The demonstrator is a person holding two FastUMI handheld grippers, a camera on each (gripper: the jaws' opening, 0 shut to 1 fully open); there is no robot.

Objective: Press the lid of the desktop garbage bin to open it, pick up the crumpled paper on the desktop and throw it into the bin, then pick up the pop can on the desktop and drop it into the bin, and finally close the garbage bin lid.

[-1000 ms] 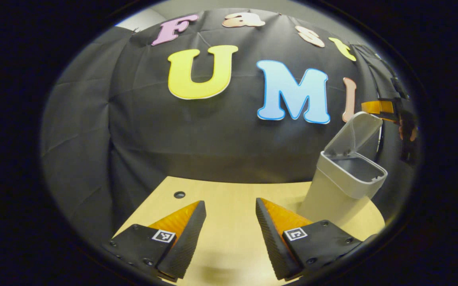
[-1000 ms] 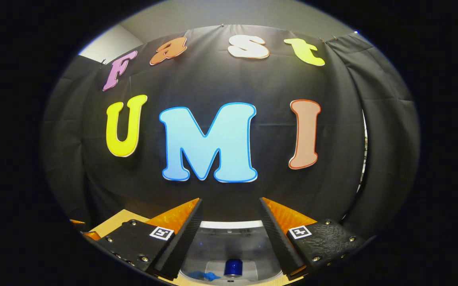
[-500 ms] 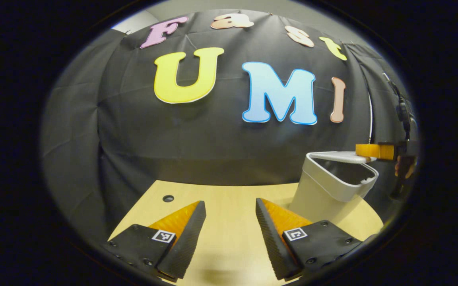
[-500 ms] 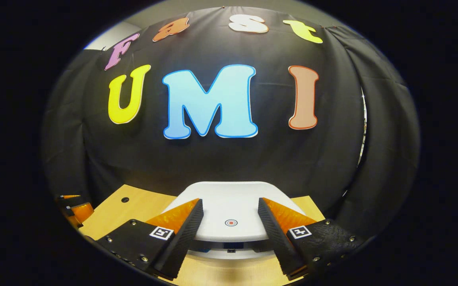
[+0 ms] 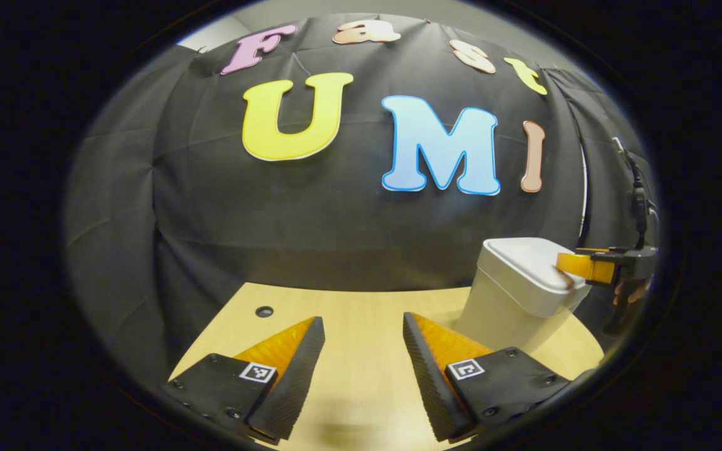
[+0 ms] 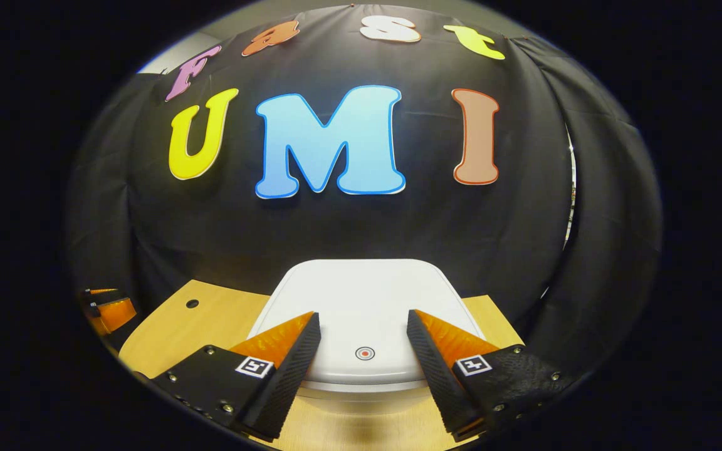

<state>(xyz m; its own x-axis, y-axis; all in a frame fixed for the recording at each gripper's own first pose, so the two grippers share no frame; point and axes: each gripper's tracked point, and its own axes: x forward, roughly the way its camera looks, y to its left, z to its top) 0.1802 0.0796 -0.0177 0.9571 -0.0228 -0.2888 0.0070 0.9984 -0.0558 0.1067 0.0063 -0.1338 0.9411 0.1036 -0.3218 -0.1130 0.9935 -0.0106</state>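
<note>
Two views showed the pale wooden tabletop (image 5: 361,313) carrying the grey-white plastic desktop bin (image 5: 511,307), its flat white lid (image 6: 361,300) down, presumably pressed shut. Over that lid the right gripper (image 6: 361,351) hovered, fingers wide, holding nothing; contact was unclear. Left of the bin, the left gripper (image 5: 361,357) waited wide and empty. Bin contents stayed hidden.

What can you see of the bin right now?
The bin is a pale grey-white plastic tub, upright on the wooden table near its right end, by the black cloth. Its lid is a rounded white slab, down flat, with a small red ring mark near the front edge. The right gripper is open, fingers over the lid's front; in the left gripper view its tip meets the lid edge.
</note>
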